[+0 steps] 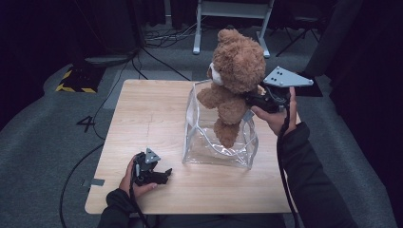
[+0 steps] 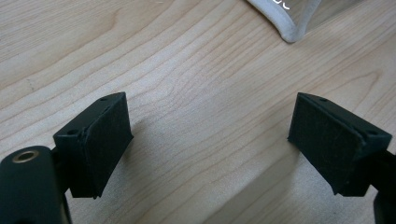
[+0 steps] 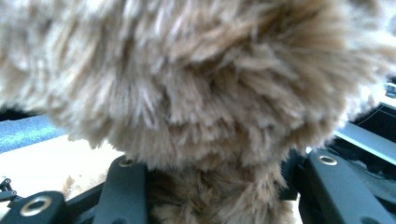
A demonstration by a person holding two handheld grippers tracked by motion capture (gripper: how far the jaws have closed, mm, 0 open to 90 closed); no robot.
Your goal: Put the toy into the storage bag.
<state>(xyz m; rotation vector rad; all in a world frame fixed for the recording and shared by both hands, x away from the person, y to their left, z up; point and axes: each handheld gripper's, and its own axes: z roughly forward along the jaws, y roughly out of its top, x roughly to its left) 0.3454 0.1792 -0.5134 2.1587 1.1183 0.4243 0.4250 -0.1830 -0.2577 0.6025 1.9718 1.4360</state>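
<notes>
Brown plush teddy bear (image 1: pixel 236 80) is pinched at its body by your right claw (image 1: pixel 252 100), held upright with its legs hanging inside the open top of the clear plastic bag (image 1: pixel 204 147) standing on the wooden surface (image 1: pixel 142 118). Your left claw (image 1: pixel 164 175) rests low near the surface's front-left, jaws spread wide with nothing between them.

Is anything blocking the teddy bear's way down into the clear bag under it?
Nothing visible. The right gripper holds the teddy bear over the clear bag, whose mouth stands open with one foot already inside. The left gripper rests open on the table, apart from the bag.
</notes>
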